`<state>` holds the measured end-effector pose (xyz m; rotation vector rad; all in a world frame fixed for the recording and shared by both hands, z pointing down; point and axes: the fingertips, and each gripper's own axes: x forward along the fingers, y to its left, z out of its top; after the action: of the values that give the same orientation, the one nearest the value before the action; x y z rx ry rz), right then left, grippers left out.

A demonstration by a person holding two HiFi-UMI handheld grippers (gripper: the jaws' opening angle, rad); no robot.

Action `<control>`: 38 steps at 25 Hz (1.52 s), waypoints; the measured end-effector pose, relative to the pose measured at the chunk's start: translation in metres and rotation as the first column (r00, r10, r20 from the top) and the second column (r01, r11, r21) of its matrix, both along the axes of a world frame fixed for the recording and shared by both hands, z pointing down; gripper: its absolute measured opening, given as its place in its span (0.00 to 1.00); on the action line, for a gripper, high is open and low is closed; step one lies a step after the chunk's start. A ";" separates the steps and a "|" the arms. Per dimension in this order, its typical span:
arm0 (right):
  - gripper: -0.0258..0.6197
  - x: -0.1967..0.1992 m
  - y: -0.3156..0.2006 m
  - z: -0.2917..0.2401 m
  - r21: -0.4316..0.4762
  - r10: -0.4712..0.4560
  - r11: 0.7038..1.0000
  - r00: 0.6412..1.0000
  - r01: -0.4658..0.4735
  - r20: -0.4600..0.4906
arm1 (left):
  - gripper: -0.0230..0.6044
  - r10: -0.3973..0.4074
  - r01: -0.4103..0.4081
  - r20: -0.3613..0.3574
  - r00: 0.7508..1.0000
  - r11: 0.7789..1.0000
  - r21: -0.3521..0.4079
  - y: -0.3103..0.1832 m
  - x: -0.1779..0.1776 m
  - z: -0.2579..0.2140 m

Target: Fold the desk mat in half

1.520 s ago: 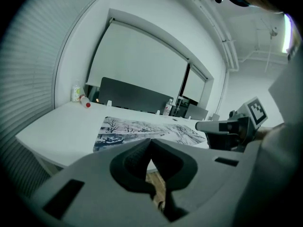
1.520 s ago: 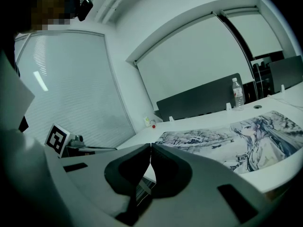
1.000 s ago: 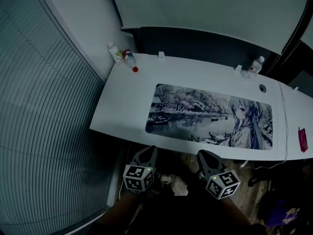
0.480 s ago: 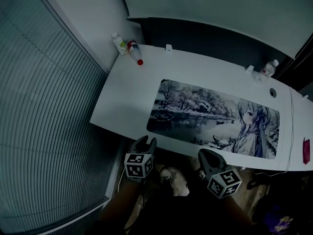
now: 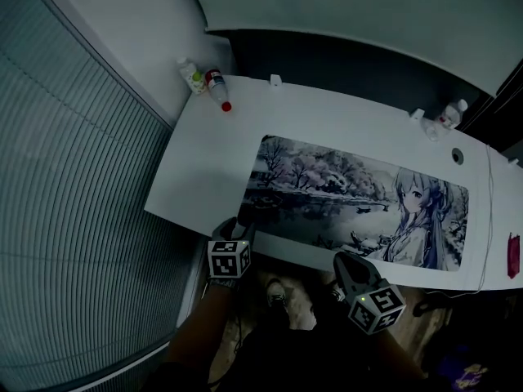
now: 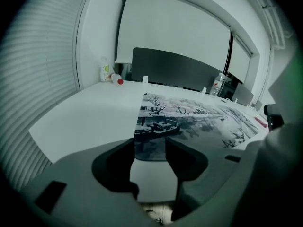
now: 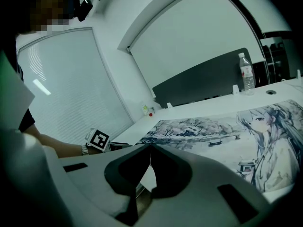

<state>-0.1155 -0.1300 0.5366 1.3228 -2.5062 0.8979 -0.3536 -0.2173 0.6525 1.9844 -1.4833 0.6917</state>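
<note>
White desk (image 5: pixel 204 162) beside blinds (image 5: pixel 73 219); desk mat (image 5: pixel 343 194) flat; 2 bottles (image 5: pixel 194 77) at corner.

Two bottles (image 5: pixel 214 82) on the desk (image 5: pixel 204 170), far corner

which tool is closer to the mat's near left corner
Left. The left tool is at that corner of the desk mat, jaws just opened, corner showing between them, ungripped. The right tool, shut, sits off the table's front edge.

Desk mat (image 5: pixel 351 198) on desk (image 5: pixel 204 170), bottles (image 5: pixel 204 84) at far left corner
</note>
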 end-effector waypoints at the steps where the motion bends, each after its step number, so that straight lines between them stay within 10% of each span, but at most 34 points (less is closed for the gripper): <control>1: 0.08 0.003 -0.001 0.000 -0.002 0.004 1.000 1.000 -0.004 0.002 | 0.35 -0.003 0.003 0.008 1.000 1.000 -0.005 -0.004 -0.001 0.002; 20: 0.08 0.041 0.003 -0.006 -0.005 0.067 0.998 0.998 -0.067 0.007 | 0.36 -0.049 0.050 0.079 0.996 0.999 -0.019 -0.017 -0.001 0.024; 38: 0.08 0.026 0.003 -0.024 0.035 0.128 0.991 0.992 -0.129 0.011 | 0.10 0.076 -0.076 0.031 0.997 0.997 -0.015 -0.017 0.023 0.006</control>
<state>-0.0891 -0.1271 0.5129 1.5096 -2.4783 0.8896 -0.3311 -0.2341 0.6586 2.0367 -1.4233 0.7666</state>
